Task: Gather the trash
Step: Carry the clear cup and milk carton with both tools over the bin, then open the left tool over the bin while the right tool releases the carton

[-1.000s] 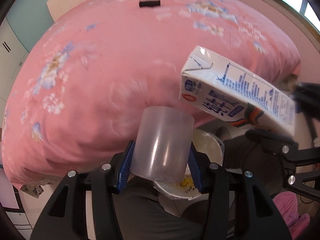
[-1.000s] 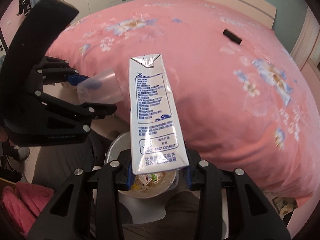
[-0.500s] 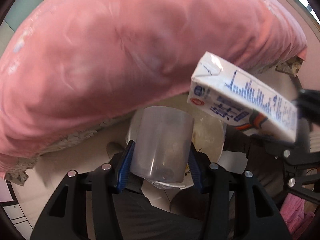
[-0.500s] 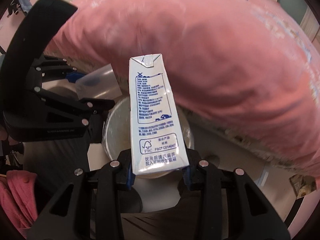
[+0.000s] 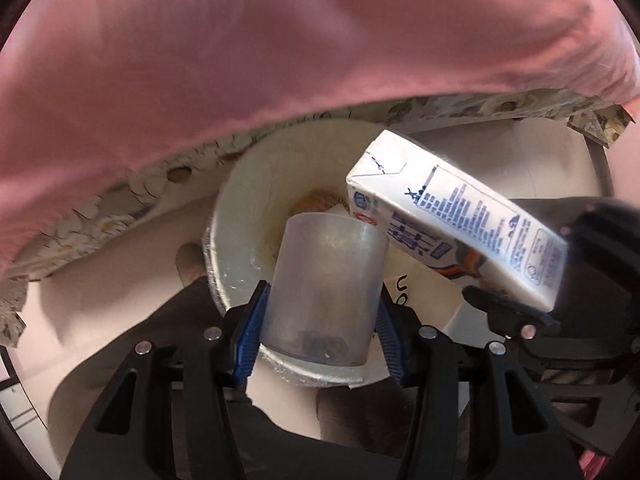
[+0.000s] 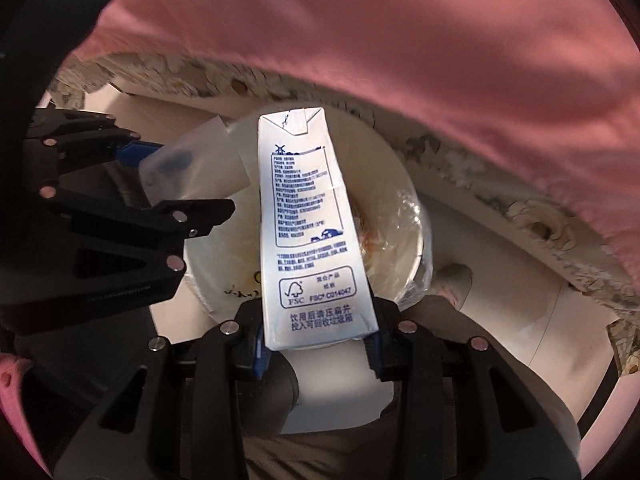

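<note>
The landmark here is the round white waste bin [image 5: 232,216] lined with a thin clear plastic bag, standing on the pale floor just below the overhanging edge of the pink bed quilt [image 5: 280,40]; everything else sits over it. The left gripper [image 5: 320,344] has its blue-padded jaws clamped on the lower walls of a translucent, frosted plastic cup [image 5: 324,284], held with its open mouth pointing away from the camera and down toward the bin's opening, most likely so that it can drop straight in once let go. Seen from the right wrist, the same cup [image 6: 192,172] hangs over the near-left part of the bin's rim [image 6: 412,216]. The right gripper [image 6: 318,350] is clamped on the base end of a tall white milk carton with blue print [image 6: 304,216], its folded top aimed down into the bin's middle; from the left wrist view that carton [image 5: 452,220] slants in over the bin's right side, just beside the cup and perhaps touching it, though I cannot tell. Gripping each item by its far end keeps the fingers outside the bin while the trash leads in. Both pieces are above the bin's opening, not yet inside; some food scraps already lie at the bottom. Judging by this, the step in hand is the drop, and a release now looks likely to land both in the liner.
</note>
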Action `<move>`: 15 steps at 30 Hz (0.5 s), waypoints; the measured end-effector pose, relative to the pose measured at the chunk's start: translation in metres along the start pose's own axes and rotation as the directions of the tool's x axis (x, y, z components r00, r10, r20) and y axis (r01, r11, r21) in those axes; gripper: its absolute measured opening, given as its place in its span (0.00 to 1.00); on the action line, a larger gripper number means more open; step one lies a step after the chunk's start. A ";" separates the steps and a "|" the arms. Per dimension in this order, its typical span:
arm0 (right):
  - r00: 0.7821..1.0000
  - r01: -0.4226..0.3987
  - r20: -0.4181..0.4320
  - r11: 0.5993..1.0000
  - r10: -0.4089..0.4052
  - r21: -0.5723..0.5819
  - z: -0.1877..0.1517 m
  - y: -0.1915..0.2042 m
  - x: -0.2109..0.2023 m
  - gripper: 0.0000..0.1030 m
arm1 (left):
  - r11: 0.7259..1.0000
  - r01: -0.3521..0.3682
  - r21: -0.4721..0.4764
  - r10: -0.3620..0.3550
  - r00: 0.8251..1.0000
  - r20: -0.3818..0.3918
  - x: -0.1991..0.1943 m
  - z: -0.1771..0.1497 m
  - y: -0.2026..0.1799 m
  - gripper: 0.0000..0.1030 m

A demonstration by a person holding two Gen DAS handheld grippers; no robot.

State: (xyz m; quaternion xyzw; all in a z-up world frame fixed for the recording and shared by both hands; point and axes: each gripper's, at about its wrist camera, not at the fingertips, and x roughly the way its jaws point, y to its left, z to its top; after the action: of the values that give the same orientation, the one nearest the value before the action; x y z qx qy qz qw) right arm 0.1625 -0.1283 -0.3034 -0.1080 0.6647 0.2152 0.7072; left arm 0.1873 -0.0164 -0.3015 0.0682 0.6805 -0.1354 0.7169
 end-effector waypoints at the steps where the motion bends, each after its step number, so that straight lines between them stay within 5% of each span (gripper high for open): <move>1: 1.000 0.000 -0.013 1.000 0.000 0.002 0.002 -0.001 0.006 0.38 | 1.000 0.003 -0.008 -0.003 1.000 -0.008 0.006 0.000 0.001 0.51; 15: 0.987 0.012 -0.162 0.997 0.001 0.082 0.032 -0.015 0.084 0.38 | 0.994 0.024 -0.111 -0.039 0.990 -0.135 0.085 0.012 0.025 0.52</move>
State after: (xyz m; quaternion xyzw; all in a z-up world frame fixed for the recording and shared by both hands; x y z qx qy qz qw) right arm 0.2002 -0.1140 -0.3857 -0.0975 0.7281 0.1760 0.6553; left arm 0.2094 -0.0048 -0.3874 0.0276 0.7355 -0.1044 0.6688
